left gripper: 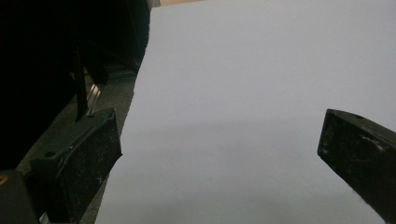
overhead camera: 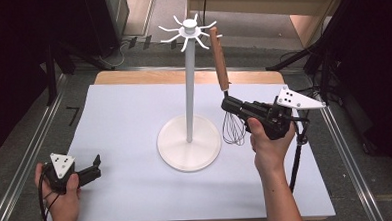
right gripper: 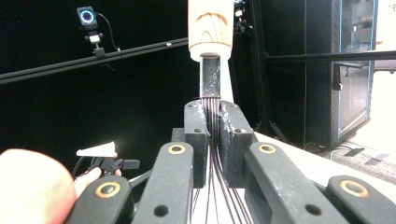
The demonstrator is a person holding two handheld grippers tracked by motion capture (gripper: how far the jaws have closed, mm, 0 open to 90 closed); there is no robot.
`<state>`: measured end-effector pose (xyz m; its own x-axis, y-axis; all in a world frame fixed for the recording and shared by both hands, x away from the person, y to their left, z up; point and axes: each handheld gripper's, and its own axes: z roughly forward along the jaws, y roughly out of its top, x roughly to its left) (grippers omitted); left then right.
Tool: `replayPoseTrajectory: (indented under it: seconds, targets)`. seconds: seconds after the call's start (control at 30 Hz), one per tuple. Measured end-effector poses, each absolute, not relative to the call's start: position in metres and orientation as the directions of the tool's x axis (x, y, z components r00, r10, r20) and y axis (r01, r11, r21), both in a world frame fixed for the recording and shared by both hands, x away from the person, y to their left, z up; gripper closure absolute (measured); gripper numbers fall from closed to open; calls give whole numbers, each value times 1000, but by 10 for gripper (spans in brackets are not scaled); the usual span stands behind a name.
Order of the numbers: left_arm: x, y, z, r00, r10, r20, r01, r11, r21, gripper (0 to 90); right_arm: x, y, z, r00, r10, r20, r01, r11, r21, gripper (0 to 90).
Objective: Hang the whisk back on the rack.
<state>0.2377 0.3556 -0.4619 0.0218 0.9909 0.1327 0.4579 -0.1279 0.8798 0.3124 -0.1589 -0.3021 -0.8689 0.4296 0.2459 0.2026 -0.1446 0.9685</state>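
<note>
Right of the white stand [overhead camera: 189,141], the right gripper [overhead camera: 229,105] clamps the whisk [overhead camera: 221,69] upright by its wires; at near left the left gripper [overhead camera: 95,165] rests with jaws apart on the surface [overhead camera: 137,193].

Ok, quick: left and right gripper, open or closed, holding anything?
Left gripper: open, nothing between its jaws, low over the table.
Right gripper: closed on the whisk, gripping its wires just below the wooden handle.

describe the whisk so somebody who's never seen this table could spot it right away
Find the tall white stand mid-table, with hooks on top. Just right of its pole, the whisk is held upright in the right claw. It alone has a brown wooden handle above dark wire loops.
</note>
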Motion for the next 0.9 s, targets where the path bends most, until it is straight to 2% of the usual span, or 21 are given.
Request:
replayPoseTrajectory:
  seconds: [0.9]
  targets:
    - [238, 355, -462, 26, 990, 140, 458, -137, 878, 2, 318, -159, -313, -873, 418, 251, 208, -145, 967, 827]
